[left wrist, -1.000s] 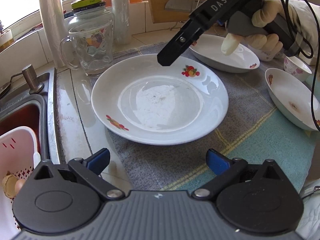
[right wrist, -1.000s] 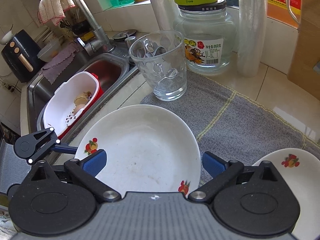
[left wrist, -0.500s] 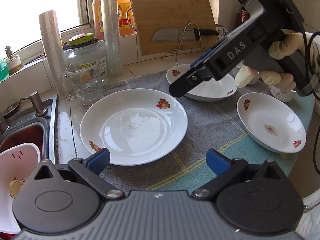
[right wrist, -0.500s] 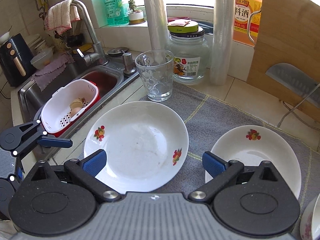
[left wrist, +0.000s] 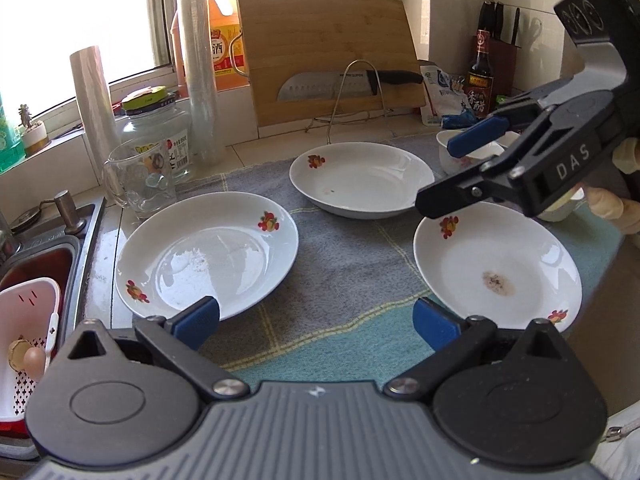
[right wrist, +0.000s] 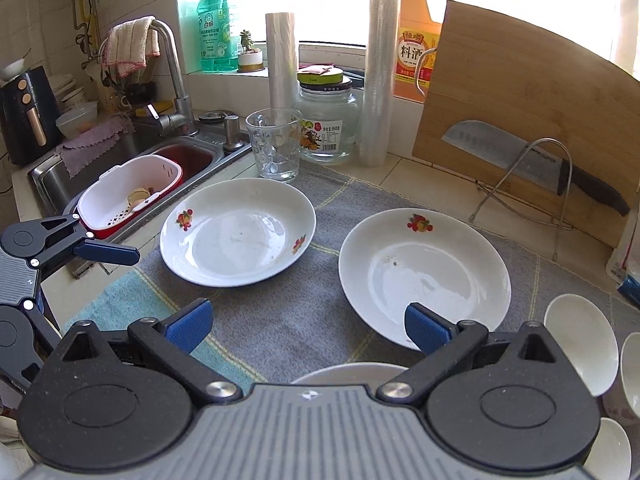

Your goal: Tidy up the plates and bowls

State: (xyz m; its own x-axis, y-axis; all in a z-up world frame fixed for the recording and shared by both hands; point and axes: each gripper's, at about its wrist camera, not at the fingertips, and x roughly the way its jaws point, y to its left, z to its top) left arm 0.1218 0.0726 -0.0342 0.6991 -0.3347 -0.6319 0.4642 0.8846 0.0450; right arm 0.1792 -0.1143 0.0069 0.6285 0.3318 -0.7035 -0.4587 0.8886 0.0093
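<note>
Three white fruit-print plates lie apart on a grey-blue cloth (left wrist: pixel 340 264): a left plate (left wrist: pixel 208 252) near the sink, a far plate (left wrist: pixel 362 178), and a right plate (left wrist: pixel 496 266) with a brown stain. Several small white bowls (right wrist: pixel 582 350) stand at the far right. My left gripper (left wrist: pixel 316 320) is open and empty above the cloth's near edge. My right gripper (right wrist: pixel 308 328) is open and empty; in the left wrist view it hovers over the right plate's far rim (left wrist: pixel 460 172). The left plate (right wrist: pixel 238 232) and far plate (right wrist: pixel 424 276) show in the right wrist view.
A glass mug (left wrist: pixel 138 180), a jar (left wrist: pixel 154 128) and two film rolls (left wrist: pixel 200 76) stand behind the left plate. A cutting board (left wrist: pixel 328 56) with a knife (left wrist: pixel 348 84) leans at the back. The sink (right wrist: pixel 132 160) holds a white strainer basket (right wrist: pixel 128 192).
Both grippers have pulled back and up from the left plate, so all three plates and the bowls come into view. The right gripper has moved right, over the right plate.
</note>
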